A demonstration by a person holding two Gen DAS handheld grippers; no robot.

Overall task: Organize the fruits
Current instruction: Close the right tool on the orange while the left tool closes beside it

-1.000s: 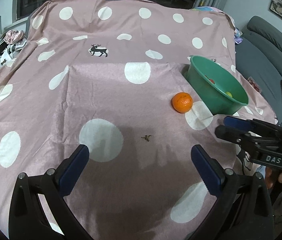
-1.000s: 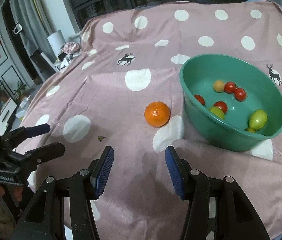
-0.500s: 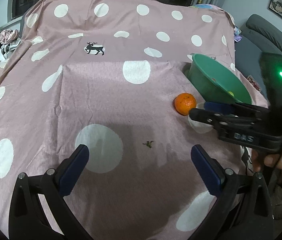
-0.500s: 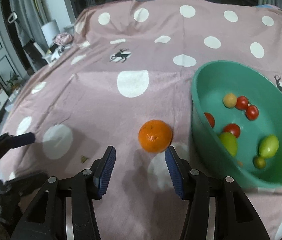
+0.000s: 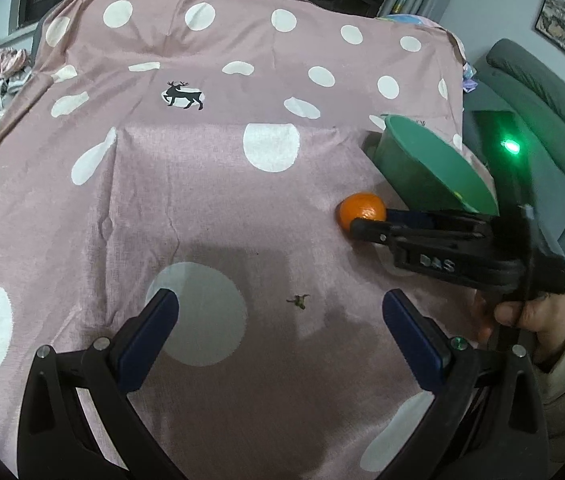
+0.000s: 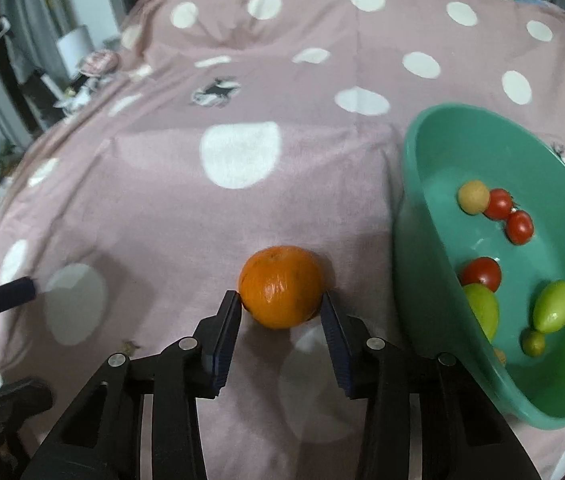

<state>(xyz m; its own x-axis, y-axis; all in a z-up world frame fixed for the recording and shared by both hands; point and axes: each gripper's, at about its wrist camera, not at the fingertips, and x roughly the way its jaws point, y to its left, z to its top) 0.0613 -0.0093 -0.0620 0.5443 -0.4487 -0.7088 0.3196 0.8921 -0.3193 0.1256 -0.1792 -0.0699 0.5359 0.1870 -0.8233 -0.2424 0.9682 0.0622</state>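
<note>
An orange (image 6: 281, 286) lies on the pink polka-dot cloth (image 6: 162, 200), just left of the green bowl (image 6: 412, 184). My right gripper (image 6: 281, 300) is closing on it, with the orange between the jaws and both pads touching its sides. The bowl holds several small fruits: red tomatoes (image 6: 519, 226), a yellowish one (image 6: 472, 197) and green ones (image 6: 553, 306). From the left wrist view, the right gripper (image 5: 366, 224) reaches in from the right to the orange (image 5: 360, 208) beside the bowl (image 5: 422, 160). My left gripper (image 5: 278, 312) hangs open over bare cloth, nearer than the orange.
A small dry stem scrap (image 5: 298, 301) lies on the cloth between the left fingers. A person's hand (image 5: 522, 312) holds the right gripper's handle. A grey sofa (image 5: 542, 92) stands beyond the right edge, and clutter (image 5: 2, 64) sits at the far left.
The right gripper has moved forward and down to the orange, and its jaws have narrowed onto the fruit's sides. The left gripper has drifted only slightly and stays open.
</note>
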